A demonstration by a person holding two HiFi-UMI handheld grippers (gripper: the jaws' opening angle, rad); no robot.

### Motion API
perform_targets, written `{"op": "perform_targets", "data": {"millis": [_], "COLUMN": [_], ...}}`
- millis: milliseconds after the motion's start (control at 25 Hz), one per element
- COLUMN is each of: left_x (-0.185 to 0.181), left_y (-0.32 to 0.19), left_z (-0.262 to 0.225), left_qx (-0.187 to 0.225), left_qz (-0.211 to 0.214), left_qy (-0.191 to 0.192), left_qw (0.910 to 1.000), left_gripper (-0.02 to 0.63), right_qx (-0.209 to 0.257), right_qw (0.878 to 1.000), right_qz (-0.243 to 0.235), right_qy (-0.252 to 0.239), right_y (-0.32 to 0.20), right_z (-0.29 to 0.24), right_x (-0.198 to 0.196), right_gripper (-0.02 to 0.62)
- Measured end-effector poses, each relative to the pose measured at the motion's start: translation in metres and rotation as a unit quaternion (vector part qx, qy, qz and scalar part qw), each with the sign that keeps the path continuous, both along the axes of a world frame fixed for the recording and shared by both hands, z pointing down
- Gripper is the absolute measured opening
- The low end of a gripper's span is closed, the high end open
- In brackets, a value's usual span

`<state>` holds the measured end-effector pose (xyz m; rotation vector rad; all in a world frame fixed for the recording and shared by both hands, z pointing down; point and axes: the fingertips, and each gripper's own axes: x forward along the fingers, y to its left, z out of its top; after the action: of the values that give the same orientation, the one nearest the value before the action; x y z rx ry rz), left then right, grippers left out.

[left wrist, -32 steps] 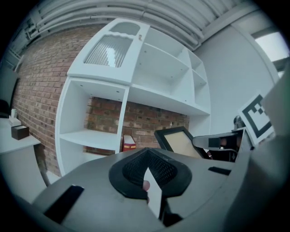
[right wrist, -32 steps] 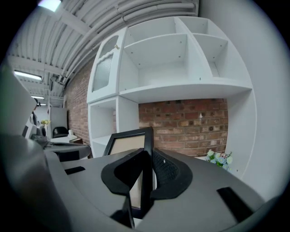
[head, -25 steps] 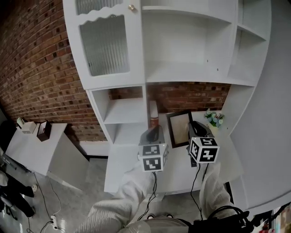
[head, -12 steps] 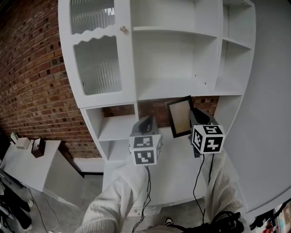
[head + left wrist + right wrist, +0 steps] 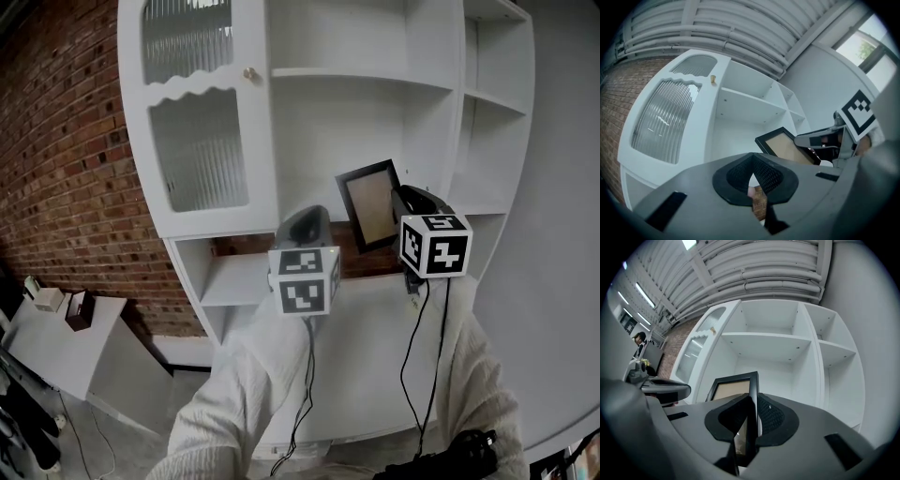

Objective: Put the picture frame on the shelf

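Right gripper (image 5: 751,420) jaws closed onto the picture frame (image 5: 733,390): pads pinch one black side rail, which runs edge-on straight up between them, and the rest of the frame sticks out to the gripper's left. The side-rail grip likely keeps the bottom edge free so it can be set down standing. In the head view the right gripper (image 5: 401,202) holds the frame (image 5: 370,202) in the air, tilted, tan face toward the person. No part looks to be touching a board, so it is not placed yet. Left gripper (image 5: 752,180) sits off to the right gripper's left and a bit lower. Its jaws are together at the tips with nothing between them, only brick showing through the gap behind. It looks parked there as a spare, maybe to steady the frame. From its side the frame (image 5: 785,147) is up and to its right. Straight ahead of the right gripper is the white shelf unit (image 5: 441,141), with an open compartment behind the frame and a shelf board (image 5: 356,77) above; likely target, the exact level is a guess. Further left of both grippers are the ribbed glass door (image 5: 197,150), then the brick wall (image 5: 56,141).
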<state>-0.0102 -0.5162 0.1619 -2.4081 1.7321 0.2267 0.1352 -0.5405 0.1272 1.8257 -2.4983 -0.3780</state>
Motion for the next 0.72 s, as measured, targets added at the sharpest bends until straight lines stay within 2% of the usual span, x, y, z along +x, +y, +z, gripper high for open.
{"op": "perform_targets", "data": {"millis": [320, 720], "left_x": [0.000, -0.010], "left_y": [-0.024, -0.059], "left_z": [-0.023, -0.014], "left_qx": [0.010, -0.023], "left_qz": [-0.009, -0.033], "left_qy": [0.007, 0.004], "left_qw": [0.9999, 0.9992], "left_gripper": [0.000, -0.002], "right_qx": [0.002, -0.025], "right_qw": [1.000, 0.998], "right_qz": [-0.015, -0.041], "right_qy": [-0.014, -0.030], "right_y": [-0.038, -0.085], "right_z": [-0.017, -0.017], "right_x": [-0.004, -0.022], "right_gripper": [0.071, 0.071]}}
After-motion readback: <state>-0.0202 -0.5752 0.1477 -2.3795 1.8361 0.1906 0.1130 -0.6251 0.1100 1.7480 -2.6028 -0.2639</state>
